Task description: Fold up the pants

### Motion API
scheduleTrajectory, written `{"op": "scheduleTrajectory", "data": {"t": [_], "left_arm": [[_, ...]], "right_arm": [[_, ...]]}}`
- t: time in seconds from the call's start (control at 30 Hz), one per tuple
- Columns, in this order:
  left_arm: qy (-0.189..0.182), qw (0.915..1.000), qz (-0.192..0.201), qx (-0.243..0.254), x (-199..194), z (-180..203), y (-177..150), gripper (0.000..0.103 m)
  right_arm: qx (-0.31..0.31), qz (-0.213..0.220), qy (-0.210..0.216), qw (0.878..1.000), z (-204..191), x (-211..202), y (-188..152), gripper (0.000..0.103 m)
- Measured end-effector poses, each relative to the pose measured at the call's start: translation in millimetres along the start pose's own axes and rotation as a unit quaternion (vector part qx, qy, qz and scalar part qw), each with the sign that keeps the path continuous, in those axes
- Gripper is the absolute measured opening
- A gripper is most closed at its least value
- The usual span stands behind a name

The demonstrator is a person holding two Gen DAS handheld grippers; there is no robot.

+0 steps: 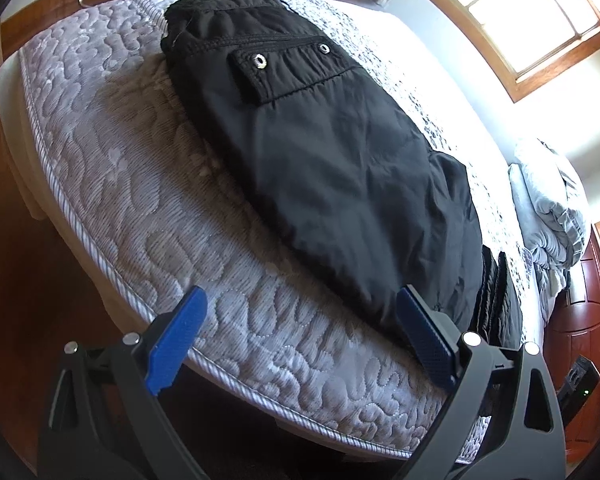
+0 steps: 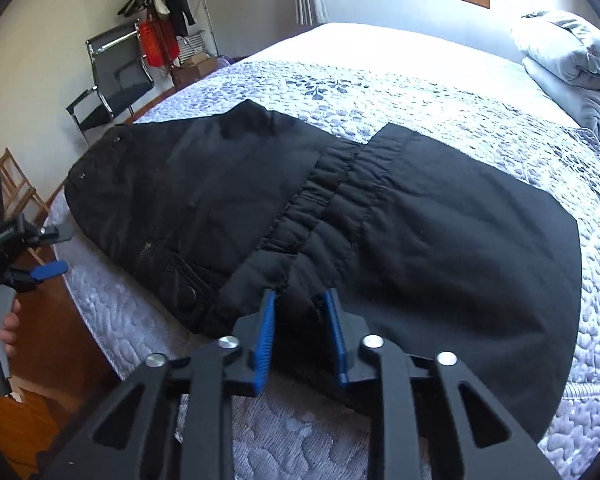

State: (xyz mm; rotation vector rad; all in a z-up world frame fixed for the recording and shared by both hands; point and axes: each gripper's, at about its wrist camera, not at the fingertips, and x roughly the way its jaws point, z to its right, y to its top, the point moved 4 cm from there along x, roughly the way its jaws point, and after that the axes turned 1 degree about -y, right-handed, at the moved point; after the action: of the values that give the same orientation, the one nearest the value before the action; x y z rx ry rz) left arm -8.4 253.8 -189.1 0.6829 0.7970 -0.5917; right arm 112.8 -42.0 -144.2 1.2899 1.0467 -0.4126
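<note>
Black pants lie folded on the mattress, near its front edge.

Right gripper: pitched steeply down over that front edge. Its blue pads stand narrowly apart with a raised fold of the pants between them; whether they press the cloth cannot be told. The waistband and cuffs lie just ahead of the fingertips.

Left gripper: likewise pitched down, fingers spread wide, nothing between them. Its right pad sits just beside the near pants edge; bare mattress fills the gap. A hand grips its handle at the right view's left edge.
</note>
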Motion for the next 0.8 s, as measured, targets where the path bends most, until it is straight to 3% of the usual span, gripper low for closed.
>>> {"op": "scheduleTrajectory", "data": {"t": [0.1, 0.37, 0.6, 0.8], "left_arm": [[0.000, 1.0000, -0.001, -0.003, 0.9, -2.7, -0.6, 0.095], [-0.004, 1.0000, -0.003, -0.005, 3.1, -3.5, -2.3, 0.095], [-0.005, 1.0000, -0.005, -0.004, 3.2, -1.4, -2.9, 0.095], [-0.004, 1.0000, -0.001, 0.000, -0.6, 1.9, -0.7, 0.095]], "right_arm": [[-0.014, 0.013, 0.003, 1.000, -5.4, -8.7, 4.7, 0.008], [-0.032, 0.043, 0.041, 0.998, -28.0, -30.3, 25.6, 0.007], [-0.048, -0.012, 0.039, 0.998, -36.7, 9.8, 5.0, 0.007], [-0.039, -0.021, 0.043, 0.998, -35.4, 20.4, -3.6, 0.010]]}}
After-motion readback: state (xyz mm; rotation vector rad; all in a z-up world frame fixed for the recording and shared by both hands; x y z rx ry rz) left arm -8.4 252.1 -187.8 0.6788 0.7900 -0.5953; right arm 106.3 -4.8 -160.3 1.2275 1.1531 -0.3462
